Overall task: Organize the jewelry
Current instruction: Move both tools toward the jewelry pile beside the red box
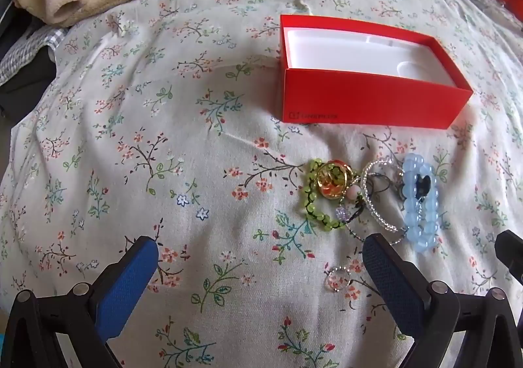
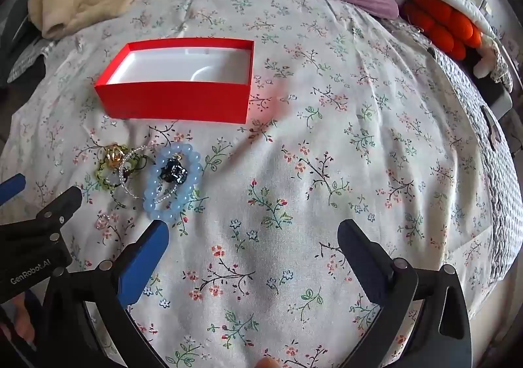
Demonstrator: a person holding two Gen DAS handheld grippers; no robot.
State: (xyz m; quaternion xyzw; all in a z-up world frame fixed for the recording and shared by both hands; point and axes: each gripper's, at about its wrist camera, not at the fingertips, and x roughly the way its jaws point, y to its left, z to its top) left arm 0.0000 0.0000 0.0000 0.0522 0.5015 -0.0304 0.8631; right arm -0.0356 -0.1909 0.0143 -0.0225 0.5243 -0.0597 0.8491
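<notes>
Jewelry: we see a blue bead bracelet (image 1: 420, 201), a green bead bracelet (image 1: 318, 198), a gold piece (image 1: 333, 178) and a small ring (image 1: 338, 278) heaped on the floral sheet (image 1: 196, 172), ahead of both tongs.
Red box (image 1: 369, 100): beyond the heap, white tray bare.
Left gripper (image 1: 261, 257): we note it spread wide, holding nothing; ring just inside its right finger.
Right gripper (image 2: 253, 234): spread wide, holding nothing; heap ahead-left.

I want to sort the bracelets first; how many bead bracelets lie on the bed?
2: a blue bracelet nearest the right, a green bracelet at the pile's left. Tangled pieces may hide more.
</notes>
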